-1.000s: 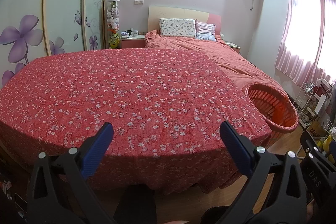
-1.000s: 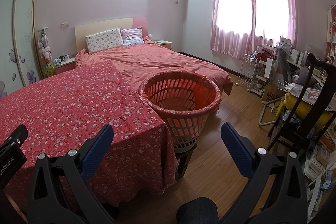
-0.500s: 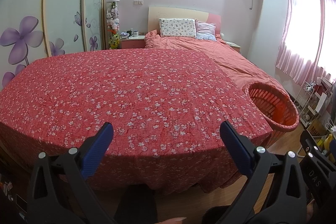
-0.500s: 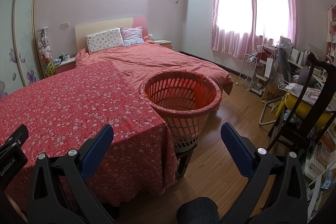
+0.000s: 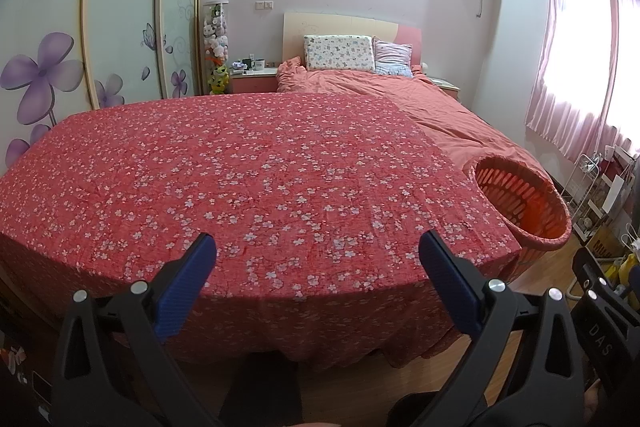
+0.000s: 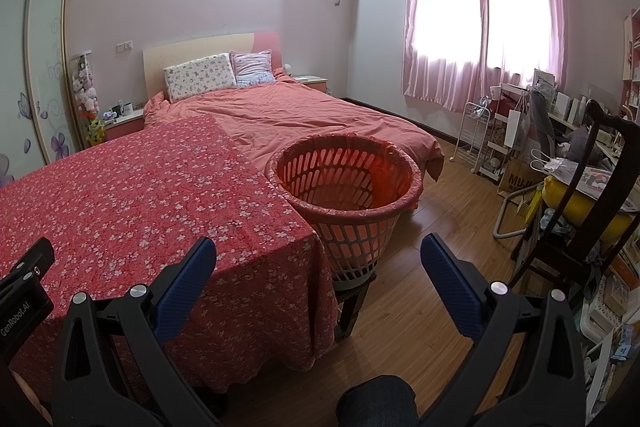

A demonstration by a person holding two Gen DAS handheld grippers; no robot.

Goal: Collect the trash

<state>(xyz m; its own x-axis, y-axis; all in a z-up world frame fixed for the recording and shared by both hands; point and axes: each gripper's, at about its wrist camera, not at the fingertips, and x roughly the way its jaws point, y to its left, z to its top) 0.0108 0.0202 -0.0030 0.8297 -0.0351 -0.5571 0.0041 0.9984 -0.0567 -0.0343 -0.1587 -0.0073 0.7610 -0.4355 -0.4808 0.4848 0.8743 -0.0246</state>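
Note:
An orange slatted plastic basket [image 6: 344, 183] with a red liner stands on a low stool at the right corner of a table draped in a red floral cloth [image 6: 132, 195]. It also shows at the right of the left wrist view, basket [image 5: 520, 203], beside the cloth [image 5: 248, 171]. I see no trash on the cloth. My left gripper [image 5: 318, 259] is open over the table's near edge, nothing between its blue pads. My right gripper [image 6: 318, 259] is open too, held in front of the basket.
Behind the table lies a bed [image 6: 304, 115] with pink covers and two pillows. A dark wooden chair [image 6: 592, 195] and cluttered racks [image 6: 516, 143] crowd the right side. Wooden floor [image 6: 440, 227] lies between basket and chair. A wardrobe [image 5: 120, 15] lines the left wall.
The left wrist view has drifted slightly, so the basket sits a little lower right. The right view is nearly unchanged. Both grippers stay open.

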